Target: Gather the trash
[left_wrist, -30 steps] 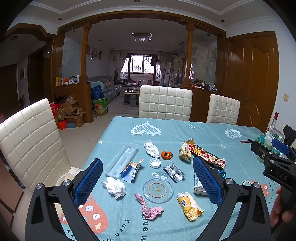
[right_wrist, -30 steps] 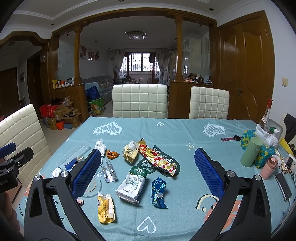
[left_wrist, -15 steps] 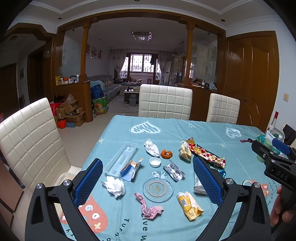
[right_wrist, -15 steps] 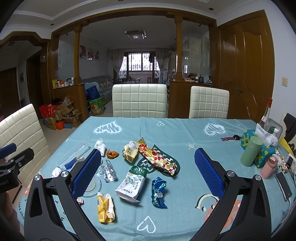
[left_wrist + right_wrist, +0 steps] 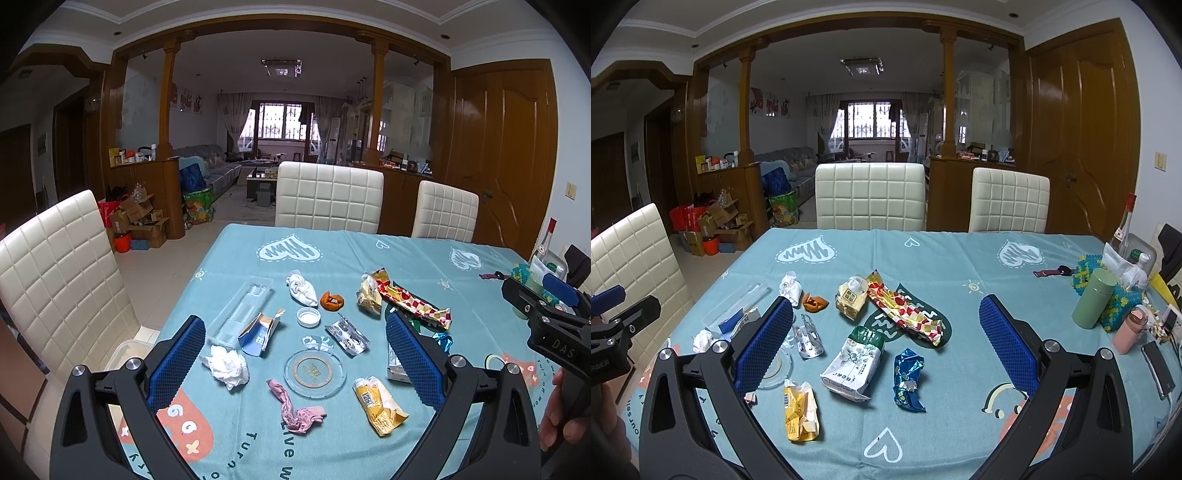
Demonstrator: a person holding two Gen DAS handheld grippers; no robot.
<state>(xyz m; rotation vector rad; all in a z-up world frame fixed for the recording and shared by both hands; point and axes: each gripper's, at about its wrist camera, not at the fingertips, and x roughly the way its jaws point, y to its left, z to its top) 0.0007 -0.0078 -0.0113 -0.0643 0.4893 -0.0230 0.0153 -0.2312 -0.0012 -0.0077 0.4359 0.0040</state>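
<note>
Hovering released, both hand-held grippers, left (image 5: 295,354) and right (image 5: 886,339), hold nothing; wrappers (image 5: 905,314) all remain on desk (image 5: 960,258).

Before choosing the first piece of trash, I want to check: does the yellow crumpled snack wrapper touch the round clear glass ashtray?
Apart. The left wrist view shows teal cloth between the yellow crumpled snack wrapper and the round clear glass ashtray.

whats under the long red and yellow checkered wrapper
The red and yellow checkered wrapper lies across a dark heart print on the tablecloth; its edges show around the wrapper. Whatever sits directly beneath the wrapper is covered.
</note>
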